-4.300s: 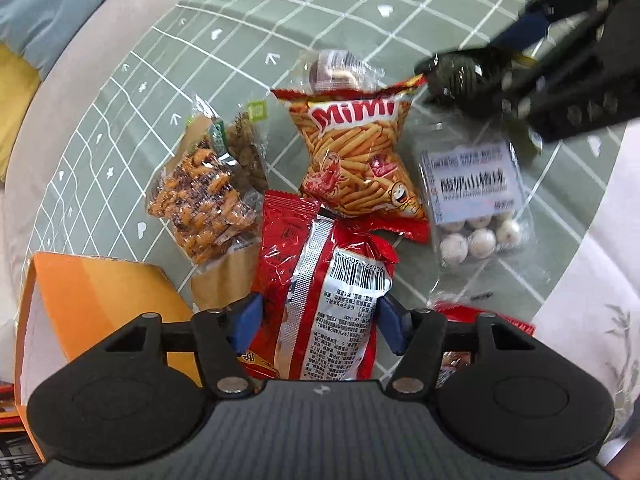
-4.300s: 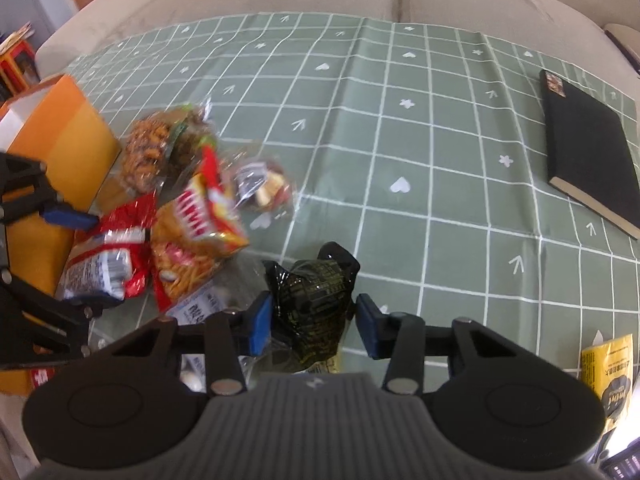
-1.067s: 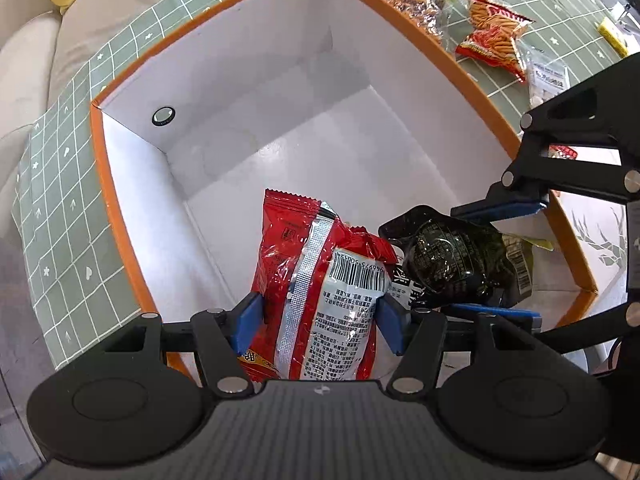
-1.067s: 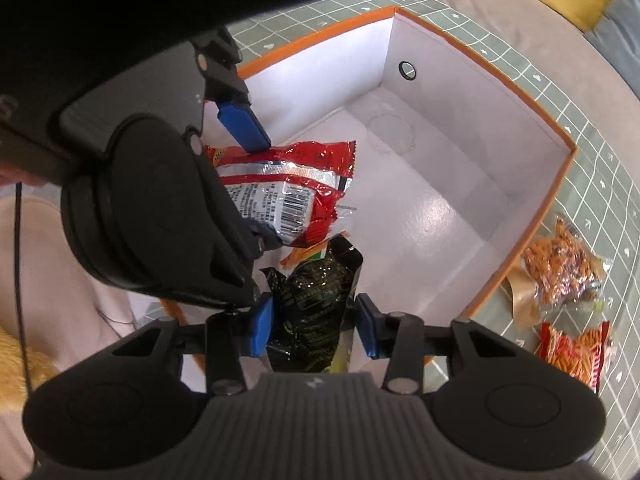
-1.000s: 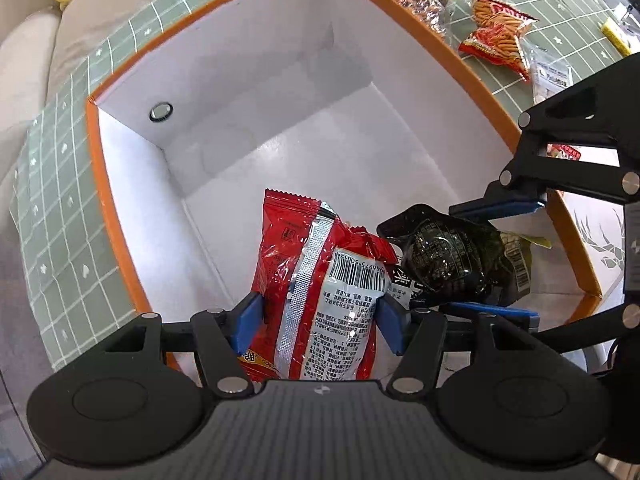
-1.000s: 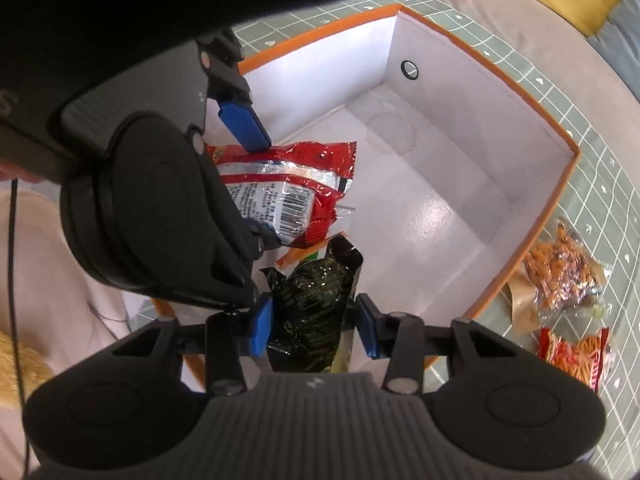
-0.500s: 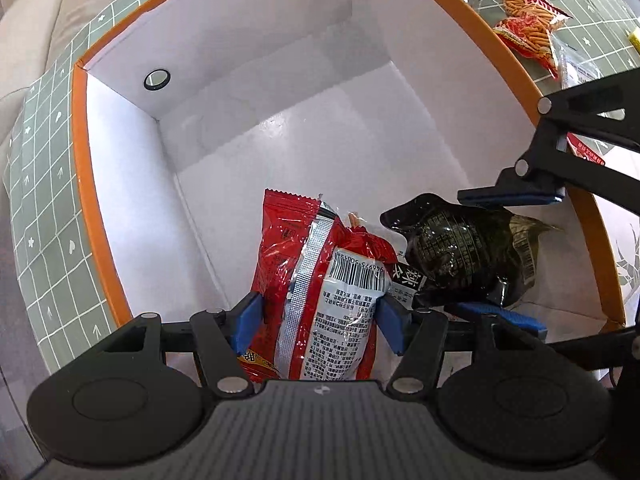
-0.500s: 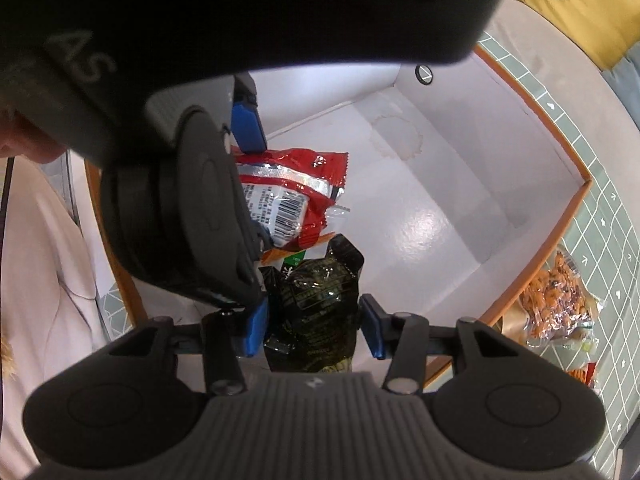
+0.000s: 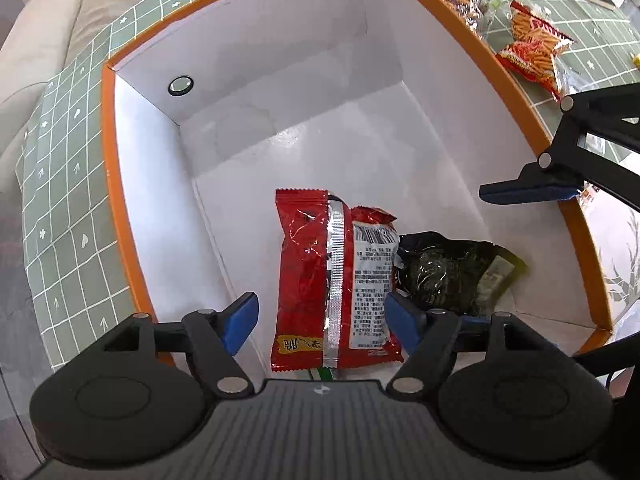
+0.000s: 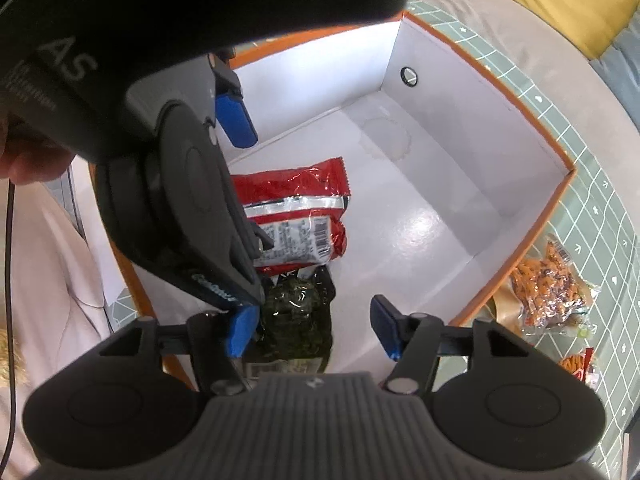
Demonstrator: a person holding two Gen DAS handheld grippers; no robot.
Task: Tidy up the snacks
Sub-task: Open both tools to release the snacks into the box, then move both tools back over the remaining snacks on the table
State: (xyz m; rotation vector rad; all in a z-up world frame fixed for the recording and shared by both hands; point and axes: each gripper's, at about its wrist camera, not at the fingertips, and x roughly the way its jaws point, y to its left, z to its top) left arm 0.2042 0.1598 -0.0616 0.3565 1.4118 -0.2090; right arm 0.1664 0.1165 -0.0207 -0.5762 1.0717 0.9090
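A red snack bag (image 9: 332,280) lies flat on the white floor of the orange-rimmed box (image 9: 113,168). My left gripper (image 9: 320,316) hangs above it, pointing down, its jaws opening and its pads clear of the bag. Beside the red bag lies a dark green packet (image 9: 448,268). In the right wrist view my right gripper (image 10: 312,326) is over that dark packet (image 10: 296,316), jaws opening; the right pad stands well off it. The red bag (image 10: 292,216) shows behind, partly hidden by the left gripper's body (image 10: 180,184).
Outside the box (image 10: 460,92), on the green checked cloth, lie a bag of orange sticks (image 9: 536,48) and a clear bag of mixed snacks (image 10: 548,292). A grey sofa with a yellow cushion (image 10: 576,0) runs behind. A person's hand (image 10: 24,160) holds the left gripper.
Both grippers have opened. The red bag and the dark packet, gripped half a second ago, have dropped out of the pads and now lie on the box floor.
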